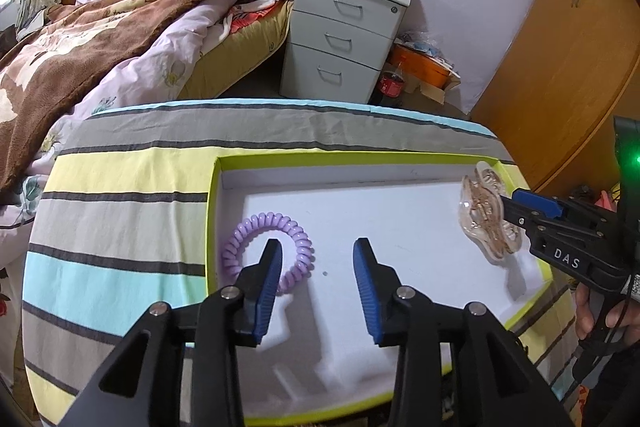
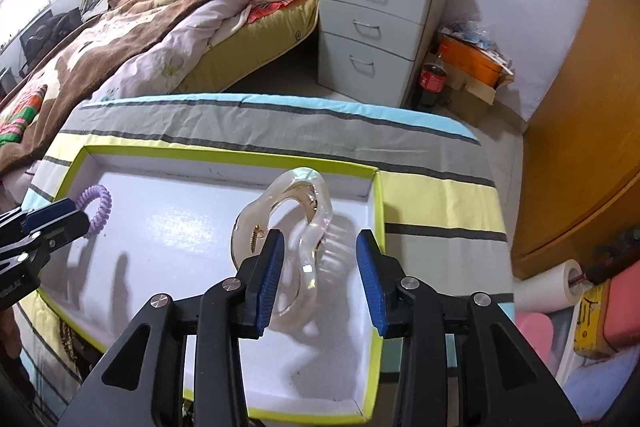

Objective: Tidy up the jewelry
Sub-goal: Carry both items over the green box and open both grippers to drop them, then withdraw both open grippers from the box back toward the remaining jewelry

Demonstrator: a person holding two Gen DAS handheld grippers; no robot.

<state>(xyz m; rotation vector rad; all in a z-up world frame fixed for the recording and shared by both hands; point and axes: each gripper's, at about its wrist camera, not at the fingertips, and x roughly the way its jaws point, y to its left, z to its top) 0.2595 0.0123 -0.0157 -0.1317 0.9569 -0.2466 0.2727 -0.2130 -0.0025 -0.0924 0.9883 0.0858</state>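
Note:
A shallow white box with a lime-green rim lies on the striped cloth. A purple spiral hair tie lies at the box's left end. My left gripper is open and empty above the box, just right of the hair tie. A clear pinkish hair claw clip sits at the box's right end between the fingers of my right gripper, which is open; the clip leans against the left finger, with a wide gap to the right finger.
The box rests on a small table covered by a striped cloth. A bed with a brown blanket is to the left. A grey drawer cabinet stands behind. A wooden wardrobe is at the right.

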